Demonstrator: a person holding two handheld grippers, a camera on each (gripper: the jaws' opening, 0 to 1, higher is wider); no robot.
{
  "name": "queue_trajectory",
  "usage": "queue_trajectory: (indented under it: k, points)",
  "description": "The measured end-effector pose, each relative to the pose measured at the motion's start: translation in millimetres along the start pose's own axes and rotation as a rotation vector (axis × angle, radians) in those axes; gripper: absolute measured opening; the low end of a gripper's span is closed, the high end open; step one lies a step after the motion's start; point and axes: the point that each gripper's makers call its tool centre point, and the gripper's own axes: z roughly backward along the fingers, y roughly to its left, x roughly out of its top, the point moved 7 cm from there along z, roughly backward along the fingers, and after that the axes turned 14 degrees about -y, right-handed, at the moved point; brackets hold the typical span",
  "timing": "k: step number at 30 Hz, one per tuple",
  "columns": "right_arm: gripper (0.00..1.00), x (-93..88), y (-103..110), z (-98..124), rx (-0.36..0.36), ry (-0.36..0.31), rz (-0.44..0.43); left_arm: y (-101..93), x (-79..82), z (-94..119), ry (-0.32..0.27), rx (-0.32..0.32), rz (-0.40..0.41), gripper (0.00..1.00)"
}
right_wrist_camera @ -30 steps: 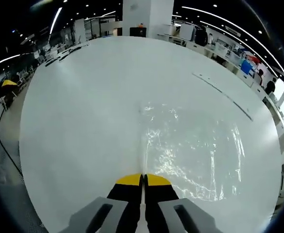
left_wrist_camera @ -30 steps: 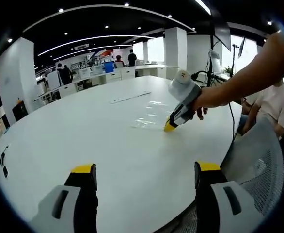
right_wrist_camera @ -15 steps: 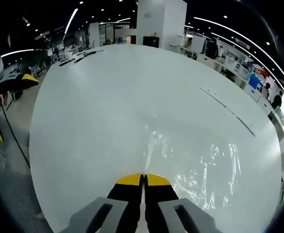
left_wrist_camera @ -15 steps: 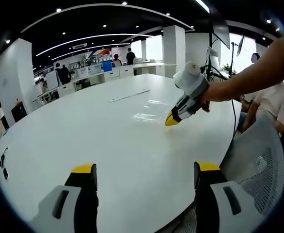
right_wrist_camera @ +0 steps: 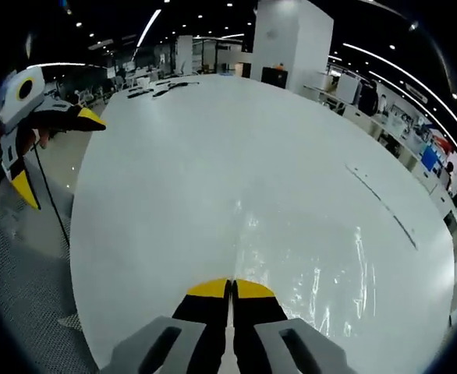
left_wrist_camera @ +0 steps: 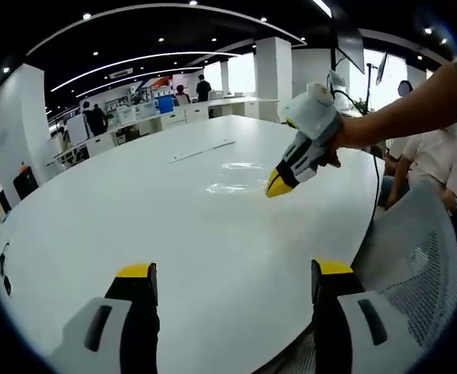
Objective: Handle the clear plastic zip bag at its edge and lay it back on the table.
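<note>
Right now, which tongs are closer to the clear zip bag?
Right. The right tongs are shut on the zip bag at its edge, lifting it off the table. The left tongs hang open, well back near the table's edge.

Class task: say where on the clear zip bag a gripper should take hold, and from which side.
Grip the clear zip bag at its thin near edge, coming low along the table; it is flat film. The right gripper pinches that edge.
</note>
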Motion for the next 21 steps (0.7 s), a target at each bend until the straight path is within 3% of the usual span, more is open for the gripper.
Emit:
queue_trajectory:
  k: [13,21]
  points:
    - [0.00,21.3,4,17,0.083,-0.038,0.142,2.2,0.3,-9,0.008,-0.024,-0.039,0.78]
    - [0.00,20.7,16,27,0.151,-0.028,0.259,1.8,-0.2,-10,0.020,-0.039,-0.056,0.78]
